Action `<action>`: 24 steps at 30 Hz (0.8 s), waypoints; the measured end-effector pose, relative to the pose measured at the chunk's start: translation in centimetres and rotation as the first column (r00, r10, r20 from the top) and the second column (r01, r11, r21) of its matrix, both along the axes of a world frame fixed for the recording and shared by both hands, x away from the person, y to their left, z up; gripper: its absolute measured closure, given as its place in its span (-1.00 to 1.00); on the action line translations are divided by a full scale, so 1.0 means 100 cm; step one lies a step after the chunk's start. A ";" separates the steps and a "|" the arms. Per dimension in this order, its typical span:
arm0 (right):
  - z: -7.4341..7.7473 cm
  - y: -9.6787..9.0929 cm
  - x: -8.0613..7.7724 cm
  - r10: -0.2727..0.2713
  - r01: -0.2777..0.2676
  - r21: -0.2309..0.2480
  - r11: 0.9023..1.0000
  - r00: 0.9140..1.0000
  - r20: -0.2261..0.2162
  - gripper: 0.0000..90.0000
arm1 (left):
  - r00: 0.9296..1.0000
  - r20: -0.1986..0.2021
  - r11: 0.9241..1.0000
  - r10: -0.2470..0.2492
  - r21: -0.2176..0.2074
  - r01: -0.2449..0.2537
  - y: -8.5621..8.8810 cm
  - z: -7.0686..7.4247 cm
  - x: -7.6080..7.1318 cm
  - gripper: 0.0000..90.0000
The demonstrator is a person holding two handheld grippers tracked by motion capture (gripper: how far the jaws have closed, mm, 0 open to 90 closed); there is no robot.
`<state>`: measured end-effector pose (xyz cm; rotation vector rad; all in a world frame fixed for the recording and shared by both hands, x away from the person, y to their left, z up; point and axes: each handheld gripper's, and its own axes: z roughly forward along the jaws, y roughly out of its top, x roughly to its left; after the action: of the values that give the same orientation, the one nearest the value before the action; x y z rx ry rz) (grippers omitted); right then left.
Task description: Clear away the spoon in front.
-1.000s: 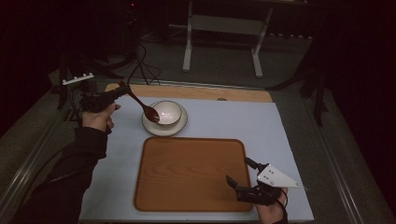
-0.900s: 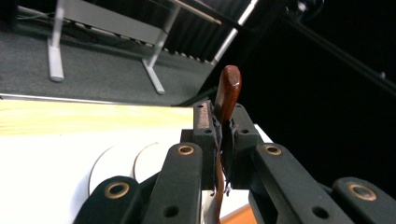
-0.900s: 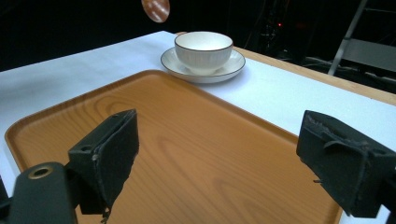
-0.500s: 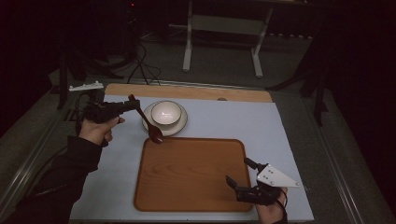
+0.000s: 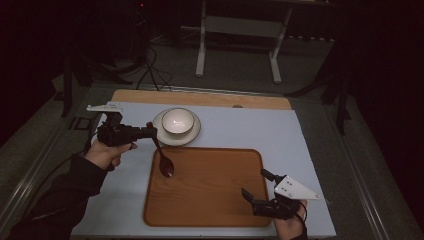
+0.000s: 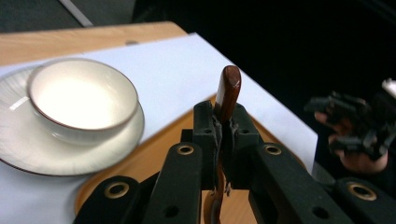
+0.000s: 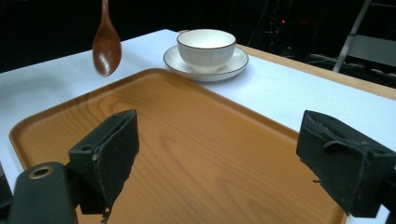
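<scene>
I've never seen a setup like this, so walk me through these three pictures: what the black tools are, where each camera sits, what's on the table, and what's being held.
A person works at a table with a hand-held two-jaw gripper in each hand. The high view looks down from above; the other two views come from cameras riding on each gripper.

On the table lie a wooden tray and a white bowl standing on a saucer behind it.

The left gripper is shut on a wooden spoon, which hangs bowl-end down over the tray's left edge. The right gripper is open and holds nothing, at the tray's near right corner.

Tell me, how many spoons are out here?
1. The spoon hangs from the left gripper over the tray's left edge, near the bowl.
</scene>
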<state>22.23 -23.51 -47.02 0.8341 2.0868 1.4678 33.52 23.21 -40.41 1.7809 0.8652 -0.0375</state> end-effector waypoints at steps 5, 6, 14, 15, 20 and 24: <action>0.000 -0.001 0.000 -0.001 0.001 0.004 1.000 1.000 -0.004 -0.71 | 0.997 -0.011 0.997 -0.071 0.021 0.071 -0.010 -0.005 -0.006 0.88; 0.000 0.000 0.000 -0.001 0.001 0.004 1.000 1.000 -0.005 -0.71 | 0.996 -0.015 0.996 -0.088 0.023 0.088 -0.012 -0.007 -0.007 0.88; 0.000 -0.001 0.001 -0.002 0.002 0.006 1.000 1.000 -0.003 -0.71 | 0.978 -0.026 0.976 -0.207 0.056 0.209 -0.030 -0.015 -0.016 0.88; 0.000 -0.002 0.001 -0.002 0.002 0.006 1.000 1.000 -0.006 -0.71 | 0.974 -0.027 0.972 -0.227 0.059 0.228 -0.032 -0.017 -0.018 0.88; 0.000 -0.002 0.001 -0.001 0.001 0.006 1.000 1.000 -0.007 -0.71 | 0.955 -0.056 0.952 -0.292 0.075 0.295 -0.042 -0.024 -0.022 0.88; 0.000 -0.002 0.001 0.000 0.000 0.006 1.000 1.000 -0.008 -0.71 | 0.938 -0.054 0.935 -0.343 0.079 0.346 -0.050 -0.032 -0.027 0.88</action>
<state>22.32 -23.69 -47.01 0.8436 2.0891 1.4738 30.80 18.25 -43.63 2.0030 0.5787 -0.2676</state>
